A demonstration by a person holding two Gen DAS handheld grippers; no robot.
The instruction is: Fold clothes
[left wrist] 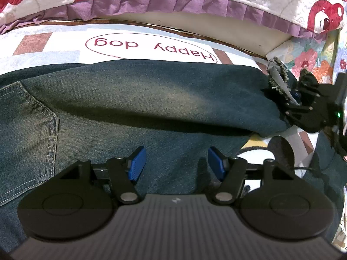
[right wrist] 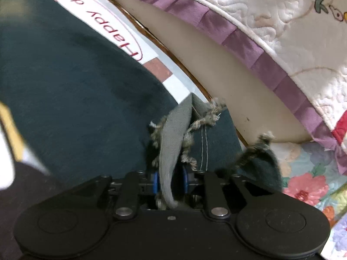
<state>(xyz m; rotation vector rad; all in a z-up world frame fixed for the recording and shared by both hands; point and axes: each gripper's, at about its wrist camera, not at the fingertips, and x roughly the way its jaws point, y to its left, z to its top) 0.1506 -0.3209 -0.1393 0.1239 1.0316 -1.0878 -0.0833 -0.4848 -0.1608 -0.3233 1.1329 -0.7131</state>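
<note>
Patterned bedding reading "Happy dog" (left wrist: 151,45) lies under dark jeans (left wrist: 151,99) spread across it. Clamped on the frayed hem (right wrist: 169,151), the right gripper (right wrist: 170,179) lifts one leg end, probably to carry it over for a fold. Hovering above the denim, the left gripper (left wrist: 174,164) holds nothing, jaws spread apart.
</note>
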